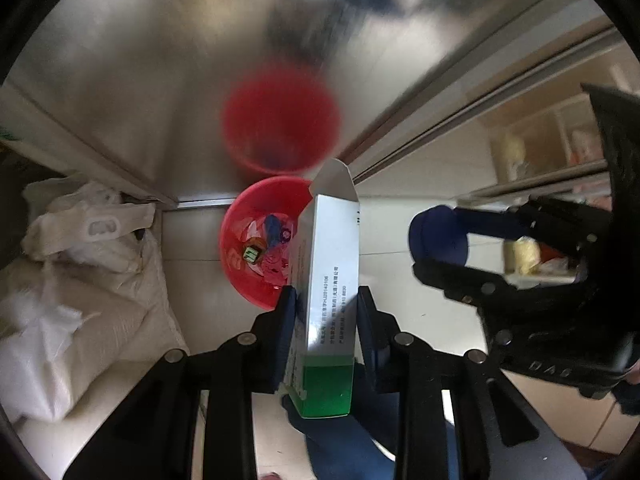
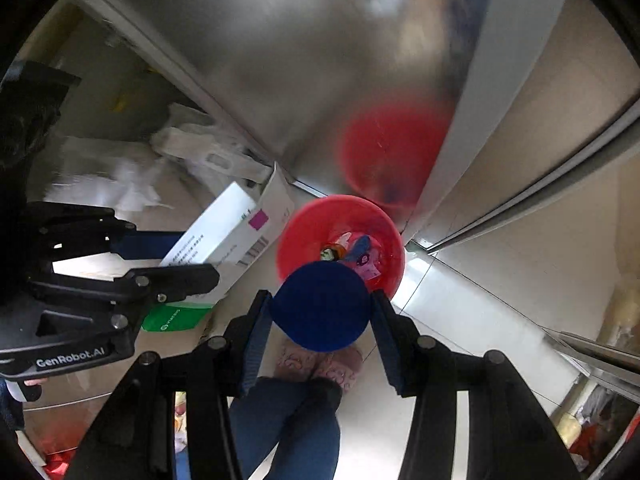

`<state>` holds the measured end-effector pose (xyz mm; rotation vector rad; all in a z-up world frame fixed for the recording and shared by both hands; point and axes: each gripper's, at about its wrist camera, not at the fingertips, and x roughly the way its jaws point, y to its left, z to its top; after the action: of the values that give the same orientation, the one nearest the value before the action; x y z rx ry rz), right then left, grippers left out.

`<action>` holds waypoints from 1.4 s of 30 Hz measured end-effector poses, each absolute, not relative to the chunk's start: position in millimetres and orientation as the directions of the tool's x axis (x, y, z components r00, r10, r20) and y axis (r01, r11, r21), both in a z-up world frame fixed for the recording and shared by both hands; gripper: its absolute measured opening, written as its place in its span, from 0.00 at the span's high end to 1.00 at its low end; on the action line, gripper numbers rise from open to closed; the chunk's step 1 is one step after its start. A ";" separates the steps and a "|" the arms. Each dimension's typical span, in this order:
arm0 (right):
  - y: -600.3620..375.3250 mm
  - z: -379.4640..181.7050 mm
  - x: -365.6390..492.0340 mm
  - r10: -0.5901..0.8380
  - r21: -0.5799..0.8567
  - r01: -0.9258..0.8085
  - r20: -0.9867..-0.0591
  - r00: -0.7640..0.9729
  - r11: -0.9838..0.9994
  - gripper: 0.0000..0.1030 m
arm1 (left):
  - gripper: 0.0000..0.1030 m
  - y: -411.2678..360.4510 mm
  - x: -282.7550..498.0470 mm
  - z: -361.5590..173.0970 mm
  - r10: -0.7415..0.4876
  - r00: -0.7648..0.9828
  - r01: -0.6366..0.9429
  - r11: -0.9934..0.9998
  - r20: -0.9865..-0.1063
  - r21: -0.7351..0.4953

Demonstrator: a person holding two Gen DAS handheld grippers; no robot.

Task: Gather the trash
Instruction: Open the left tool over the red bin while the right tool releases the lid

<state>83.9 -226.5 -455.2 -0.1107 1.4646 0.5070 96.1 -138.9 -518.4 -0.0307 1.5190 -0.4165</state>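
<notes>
A tall white cardboard carton with a green base and small printed text (image 1: 326,300) is sitting clamped between the two fingers of the left gripper (image 1: 325,312), its open top flap pointing toward a red plastic bin (image 1: 240,240) standing on the pale tiled floor (image 1: 400,280). The bin is already holding scraps: a blue wrapper, a pink piece and a small green-and-black item. From the right wrist view the same carton (image 2: 228,240) is tilting above the floor just left of the bin (image 2: 304,228). The right gripper (image 2: 322,308) is squeezing a dark blue round disc-shaped object (image 2: 322,306) between its fingers, and that disc is hanging in front of the bin's near rim. The bin is standing against a brushed stainless-steel panel (image 1: 160,80) that is showing its blurred red reflection. To the left, crumpled white plastic bags (image 1: 80,260) are lying on the floor. Below the right gripper, jeans and pink slippers (image 2: 320,364) are showing.
</notes>
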 end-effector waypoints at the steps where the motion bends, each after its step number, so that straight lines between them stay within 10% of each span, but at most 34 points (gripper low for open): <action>1: -229.3 -466.1 85.0 0.255 0.228 -0.389 -0.967 0.019 0.893 0.55 | 0.73 -141.0 97.5 -529.7 -0.279 -0.010 0.254 0.928 -0.960 -0.273; 10: -230.1 -511.1 88.1 0.251 0.225 -0.391 -0.968 0.015 0.892 0.55 | 0.69 -145.3 104.4 -584.4 -0.258 -0.028 0.287 0.923 -0.966 -0.255; 17: -227.2 -524.5 88.3 0.251 0.224 -0.399 -0.968 0.015 0.889 0.55 | 0.19 -140.2 108.2 -590.4 -0.276 -0.019 0.291 0.918 -0.961 -0.269; 42: -198.5 -528.4 94.6 0.206 0.175 -0.387 -0.978 0.040 0.905 0.54 | 0.00 -82.5 111.4 -574.2 -0.105 0.031 0.230 0.969 -0.994 -0.095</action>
<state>94.6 -198.5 -528.4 -0.1511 1.4628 0.4572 111.4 -82.5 -574.2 0.1007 1.5191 -0.2585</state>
